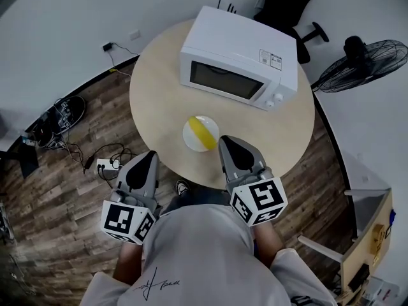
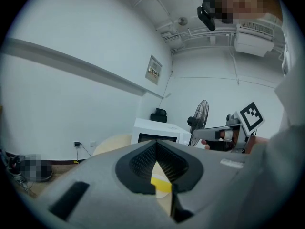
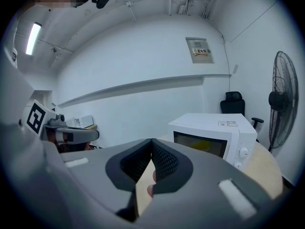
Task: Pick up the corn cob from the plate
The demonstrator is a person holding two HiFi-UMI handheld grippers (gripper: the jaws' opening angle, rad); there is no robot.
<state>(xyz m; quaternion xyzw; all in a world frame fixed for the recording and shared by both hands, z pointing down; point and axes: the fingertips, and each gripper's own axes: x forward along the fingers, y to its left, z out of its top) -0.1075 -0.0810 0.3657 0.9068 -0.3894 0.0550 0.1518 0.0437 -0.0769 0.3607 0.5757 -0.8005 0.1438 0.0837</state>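
The yellow corn cob (image 1: pixel 205 134) lies on a small white plate (image 1: pixel 191 132) near the front of the round table (image 1: pixel 153 88). My left gripper (image 1: pixel 152 153) hovers just off the table's near edge, left of the plate, jaws shut and empty. My right gripper (image 1: pixel 224 140) is shut too, its tip close beside the plate's right rim. In the left gripper view the corn cob (image 2: pixel 161 183) shows through the slit below the closed tips (image 2: pixel 156 143). In the right gripper view the closed tips (image 3: pixel 151 140) hold nothing.
A white microwave (image 1: pixel 239 59) stands at the back of the table, door shut. A black fan (image 1: pixel 363 62) and an office chair (image 1: pixel 287 2) stand beyond it. Cables and a power strip (image 1: pixel 105 164) lie on the wooden floor at left.
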